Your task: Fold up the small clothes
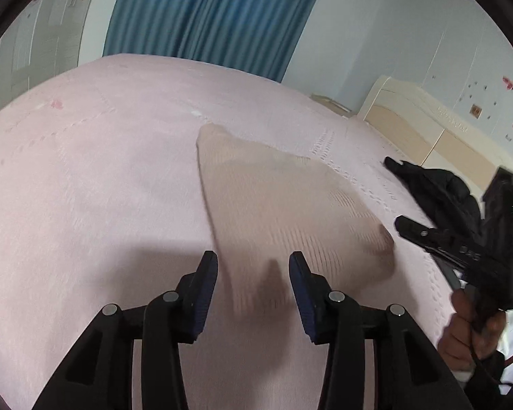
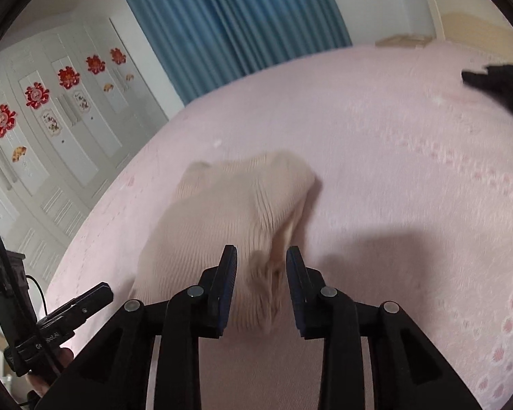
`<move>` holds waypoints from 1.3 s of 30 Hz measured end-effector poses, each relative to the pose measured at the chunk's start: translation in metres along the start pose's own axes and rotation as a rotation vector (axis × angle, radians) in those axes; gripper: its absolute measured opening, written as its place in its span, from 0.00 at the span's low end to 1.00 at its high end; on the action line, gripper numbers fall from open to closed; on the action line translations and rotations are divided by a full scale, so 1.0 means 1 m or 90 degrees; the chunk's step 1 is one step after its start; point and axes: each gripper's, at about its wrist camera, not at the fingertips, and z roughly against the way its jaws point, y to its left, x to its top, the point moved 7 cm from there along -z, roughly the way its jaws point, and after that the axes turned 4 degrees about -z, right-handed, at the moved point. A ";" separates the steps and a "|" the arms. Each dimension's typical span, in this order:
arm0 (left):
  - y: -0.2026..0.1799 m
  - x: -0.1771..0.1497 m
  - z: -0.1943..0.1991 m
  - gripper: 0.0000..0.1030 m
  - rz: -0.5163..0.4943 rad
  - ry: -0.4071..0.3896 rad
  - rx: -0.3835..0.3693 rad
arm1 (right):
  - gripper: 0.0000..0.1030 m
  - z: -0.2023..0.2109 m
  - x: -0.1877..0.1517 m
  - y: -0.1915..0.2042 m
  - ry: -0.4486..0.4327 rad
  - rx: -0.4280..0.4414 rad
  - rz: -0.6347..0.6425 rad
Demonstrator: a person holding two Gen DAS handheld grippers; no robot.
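A beige ribbed garment (image 1: pixel 273 205) is seen lying rumpled on a pink bedspread (image 1: pixel 85 171), its near edge blurred between the two grippers. The left gripper (image 1: pixel 253 270) is held above that edge with its jaws parted and nothing pinched, cloth showing in the gap but untouched by the pads. The right gripper (image 2: pixel 261 266) is likewise released, its jaws spread over a bunched corner of the garment; a black jacket (image 1: pixel 437 184) is seen further off on the bedspread.
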 end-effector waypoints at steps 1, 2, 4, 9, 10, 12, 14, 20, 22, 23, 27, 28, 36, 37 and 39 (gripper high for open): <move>-0.002 0.006 -0.007 0.40 -0.004 0.002 0.002 | 0.30 -0.004 0.007 0.003 -0.003 -0.009 0.006; -0.004 0.015 -0.018 0.40 -0.002 0.010 0.001 | 0.30 -0.008 0.012 0.005 -0.004 -0.016 0.010; -0.007 0.026 -0.032 0.38 0.003 0.017 -0.009 | 0.30 -0.018 0.020 0.009 -0.002 -0.023 0.016; -0.004 0.014 -0.052 0.44 -0.018 0.047 0.025 | 0.26 -0.055 0.016 0.009 0.040 -0.083 0.047; -0.004 0.010 -0.054 0.47 -0.026 0.055 0.029 | 0.26 -0.063 0.012 0.007 0.049 -0.098 0.053; 0.000 0.000 -0.056 0.49 -0.020 0.075 0.024 | 0.26 -0.069 0.008 0.003 0.062 -0.101 0.051; 0.003 -0.010 -0.055 0.49 0.005 0.093 0.004 | 0.26 -0.067 0.008 0.001 0.058 -0.099 0.055; -0.007 -0.001 -0.046 0.49 -0.034 0.053 0.021 | 0.25 -0.065 0.006 -0.003 0.062 -0.099 0.054; -0.008 0.015 -0.042 0.49 -0.034 0.014 0.031 | 0.26 -0.060 0.012 -0.001 0.051 -0.087 0.045; -0.007 0.024 -0.043 0.49 -0.032 0.001 0.036 | 0.26 -0.055 0.016 0.000 0.040 -0.083 0.040; -0.001 0.047 -0.063 0.44 0.009 -0.001 0.030 | 0.27 -0.055 0.036 0.004 0.015 -0.083 0.033; 0.001 0.050 -0.069 0.43 0.020 0.004 0.031 | 0.27 -0.058 0.039 0.007 0.018 -0.082 0.036; 0.007 0.071 -0.119 0.39 -0.019 0.068 0.111 | 0.27 -0.105 0.059 0.010 0.044 -0.127 0.068; 0.009 0.066 -0.123 0.41 -0.018 0.078 0.122 | 0.27 -0.111 0.055 0.008 0.053 -0.143 0.076; 0.010 0.062 -0.130 0.43 -0.024 0.083 0.129 | 0.26 -0.121 0.047 -0.001 0.068 -0.166 0.087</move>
